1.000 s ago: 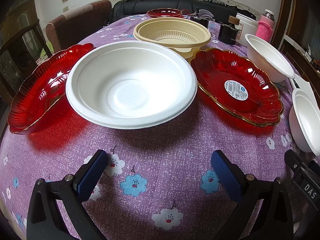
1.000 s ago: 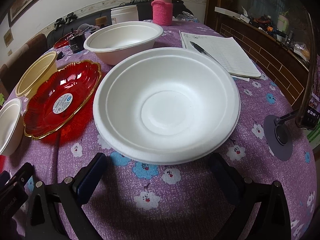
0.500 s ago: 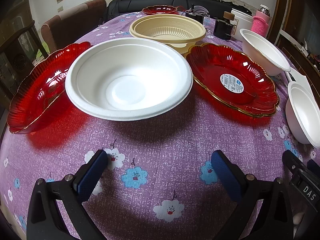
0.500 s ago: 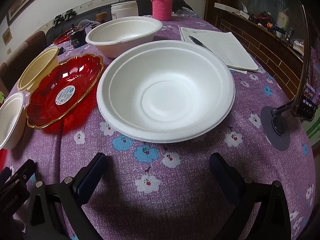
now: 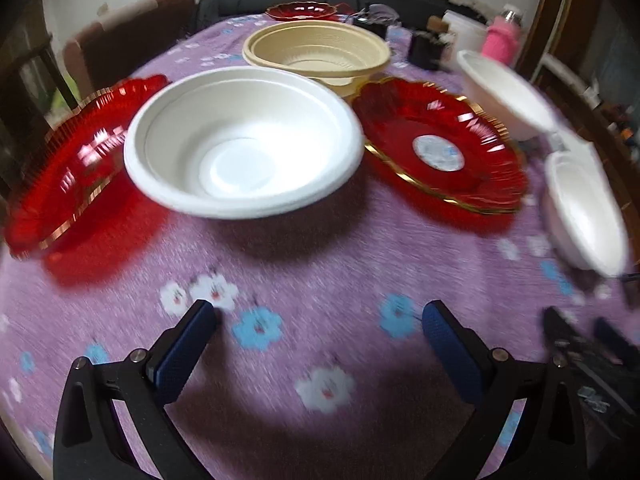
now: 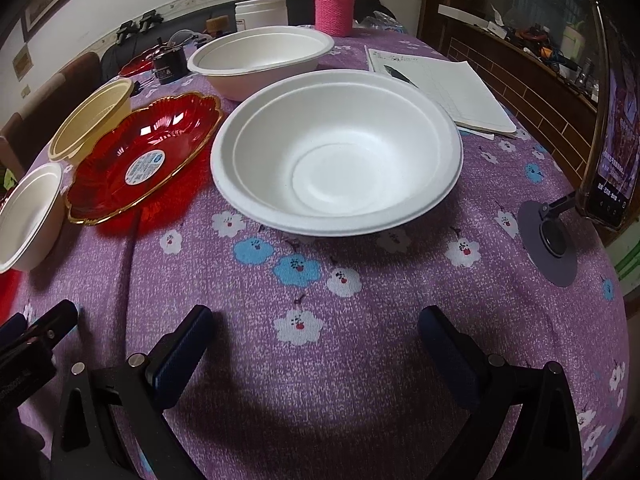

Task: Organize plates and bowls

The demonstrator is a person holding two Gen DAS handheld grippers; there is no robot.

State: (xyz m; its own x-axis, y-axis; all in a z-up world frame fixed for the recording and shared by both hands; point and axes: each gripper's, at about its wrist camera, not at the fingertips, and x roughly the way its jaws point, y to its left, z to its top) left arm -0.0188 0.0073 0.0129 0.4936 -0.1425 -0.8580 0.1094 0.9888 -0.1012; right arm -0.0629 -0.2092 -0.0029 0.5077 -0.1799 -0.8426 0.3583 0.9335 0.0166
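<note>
White foam bowl (image 6: 336, 152) sits mid-frame ahead of the right gripper (image 6: 316, 334), whose jaws gape wide and empty; the left gripper (image 5: 320, 326) is likewise spread, holding nothing. Pinching the near rim squarely should lift it cleanly. Across both views: three white bowls, one beige bowl (image 5: 316, 54), three red plates.

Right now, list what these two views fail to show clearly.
- Left wrist view: motion blur smears the label on the red plate; its text is unreadable.
- Left wrist view: the far red plate is small and partly behind the beige bowl.
- Right wrist view: the notebook writing is too small.
- Right wrist view: the left edge crops the small white bowl.
</note>
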